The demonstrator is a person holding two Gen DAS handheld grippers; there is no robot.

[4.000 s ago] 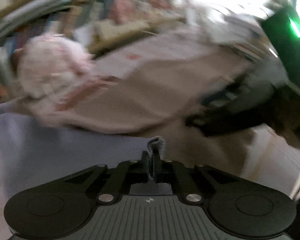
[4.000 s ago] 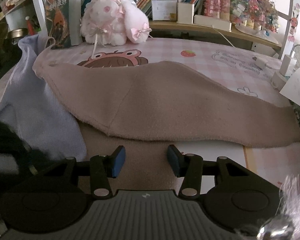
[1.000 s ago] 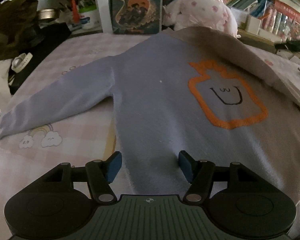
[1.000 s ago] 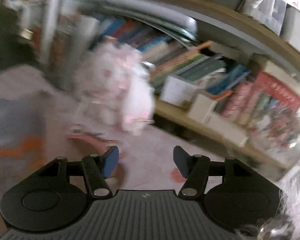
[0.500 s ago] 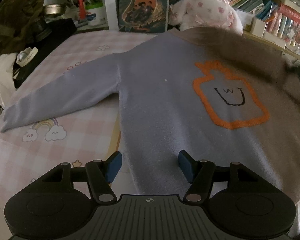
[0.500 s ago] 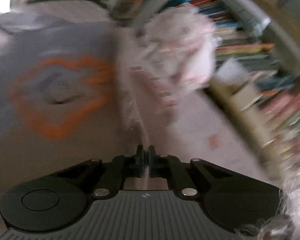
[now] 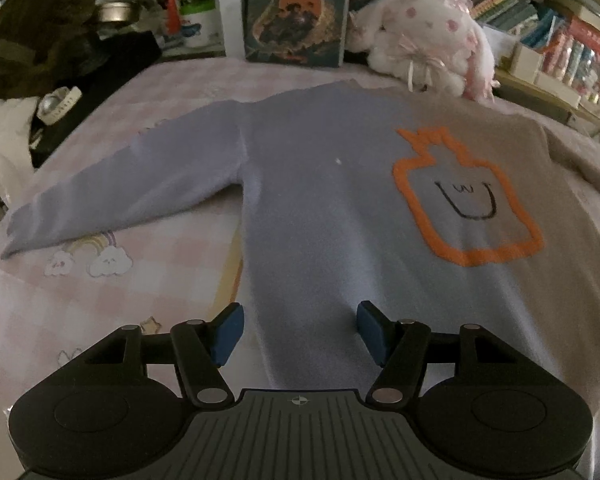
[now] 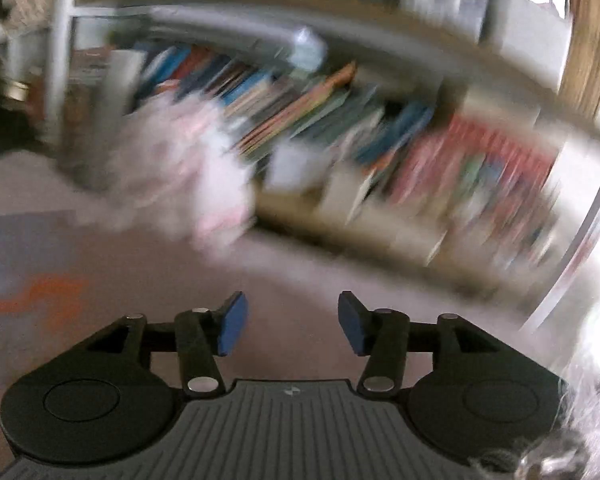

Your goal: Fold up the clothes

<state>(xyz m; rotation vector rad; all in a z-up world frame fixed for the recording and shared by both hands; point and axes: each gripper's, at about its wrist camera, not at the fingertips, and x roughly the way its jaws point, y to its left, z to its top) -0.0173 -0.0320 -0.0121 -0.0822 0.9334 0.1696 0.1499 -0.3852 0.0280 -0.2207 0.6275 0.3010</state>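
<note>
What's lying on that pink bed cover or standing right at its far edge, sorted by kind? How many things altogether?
Sweaters: 1, the lavender and tan sweater with an orange outline design
Plush toys: 1, the white and pink plush
Upright books: 1, the dark illustrated book
Total: 3

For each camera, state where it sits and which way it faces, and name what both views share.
Left wrist: sits on the left gripper, low over the hem, looking up the sweater laid flat toward the plush toy and upright book; only its own open fingers show.
Right wrist: sits on the right gripper, aimed at the bookshelf; heavily motion-blurred; its open fingers and some pale fur at the lower right corner show.
Shared: the plush toy, the sweater's orange motif and the bookshelf.
</note>
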